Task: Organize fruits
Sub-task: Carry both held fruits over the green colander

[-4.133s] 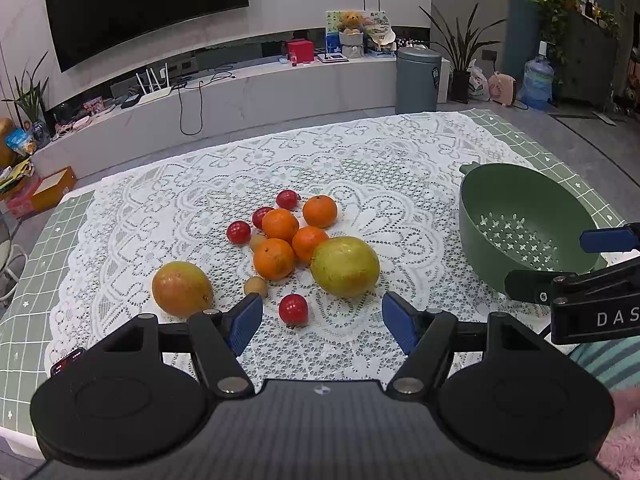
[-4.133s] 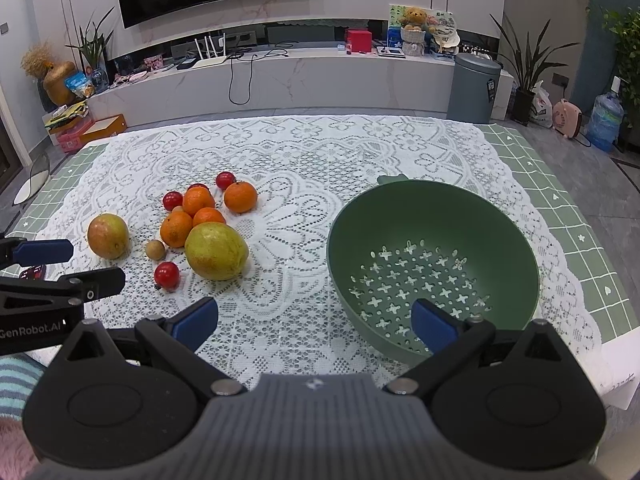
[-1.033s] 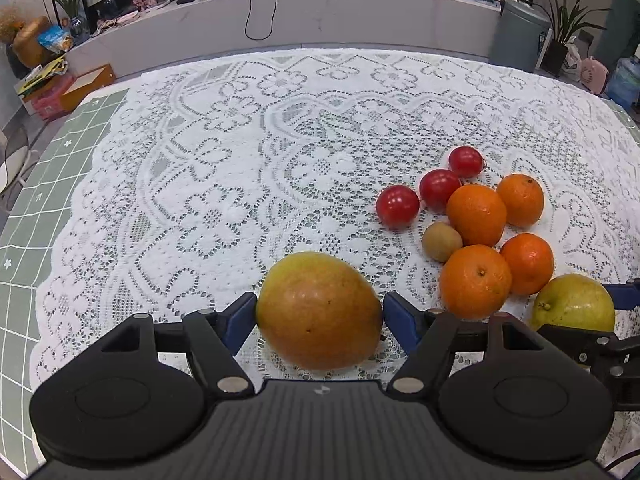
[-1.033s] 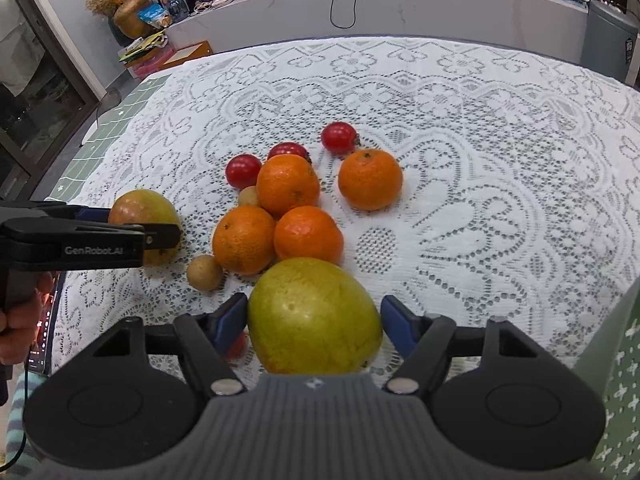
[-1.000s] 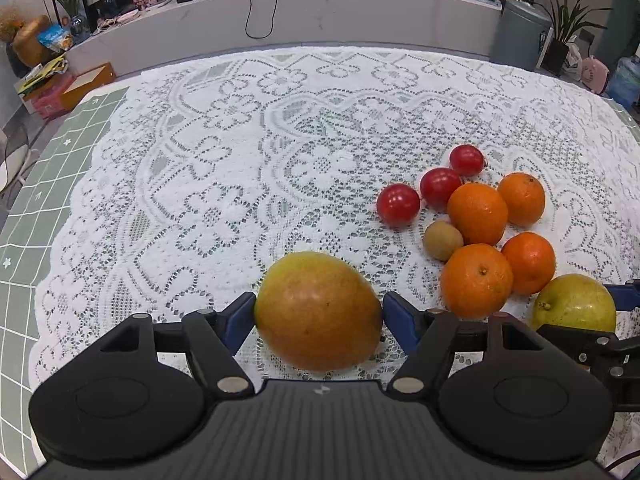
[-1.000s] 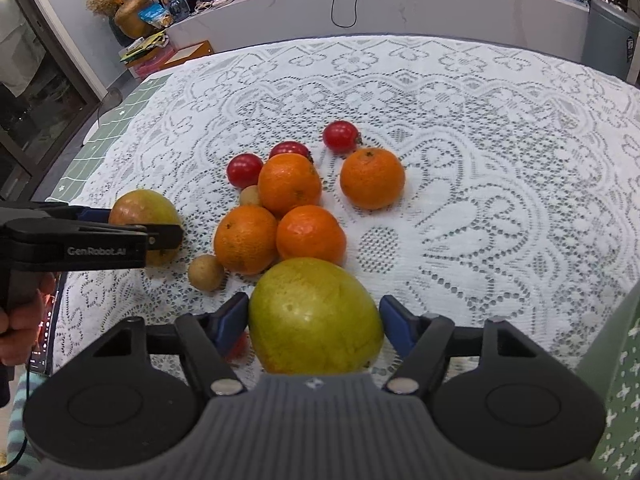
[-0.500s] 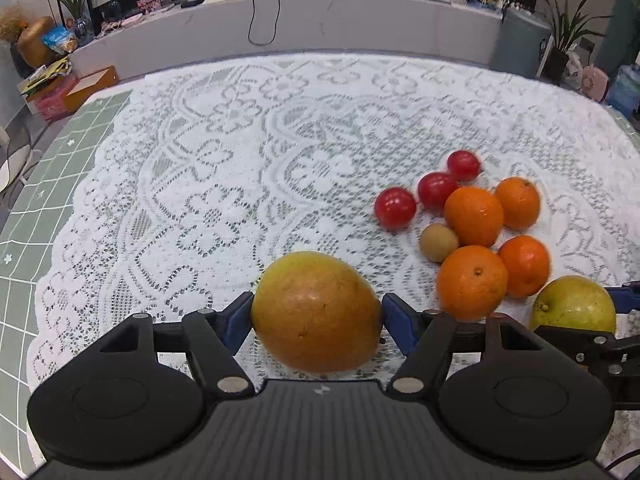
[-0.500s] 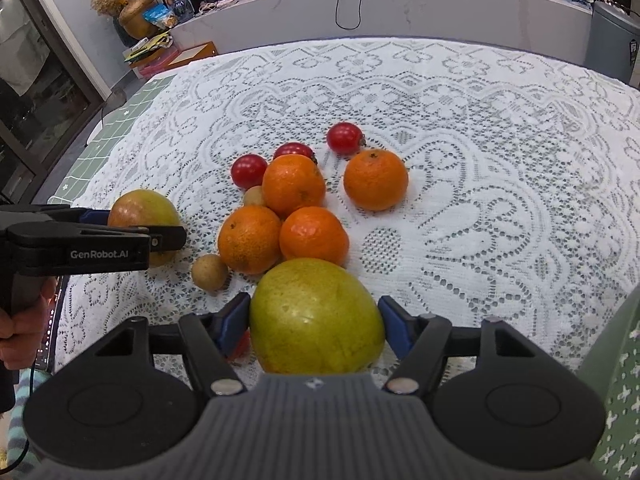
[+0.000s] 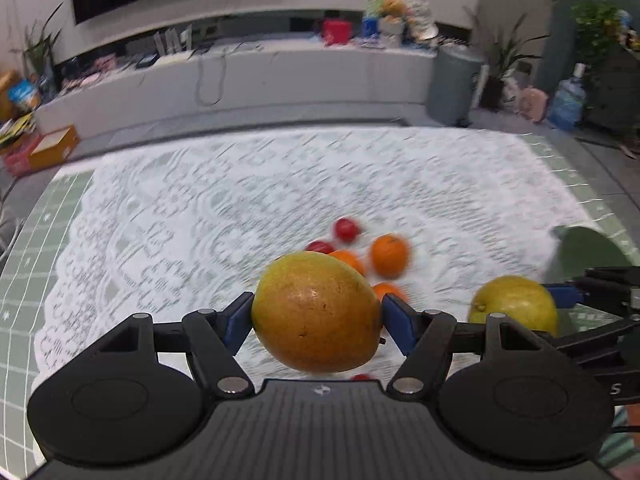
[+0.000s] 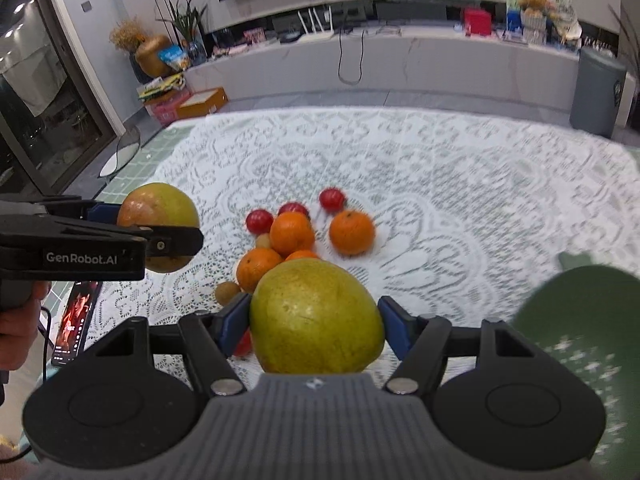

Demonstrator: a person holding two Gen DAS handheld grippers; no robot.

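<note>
My left gripper (image 9: 317, 318) is shut on an orange-yellow mango (image 9: 316, 312), held up off the lace cloth. A yellow-green mango (image 10: 316, 316) fills my right gripper (image 10: 316, 324), which is shut on it and also raised. In the right wrist view the left gripper (image 10: 160, 236) with its mango (image 10: 160, 216) hangs at the left. The left wrist view shows the right gripper's mango (image 9: 514, 304) at the right. Below lie several oranges (image 10: 352, 232), red tomatoes (image 10: 332, 199) and a small brown fruit (image 10: 227, 292). The green colander (image 10: 580, 320) sits at the right.
A white lace cloth (image 10: 440, 184) covers the green-tiled table (image 9: 24, 248). A phone (image 10: 74, 320) lies at the table's left edge near a hand. Beyond the table stand a low white cabinet (image 10: 400, 64) and a grey bin (image 10: 596, 92).
Both grippers have risen off the cloth with their mangoes; the remaining fruit now looks smaller and lower, and the colander has come into view at the right.
</note>
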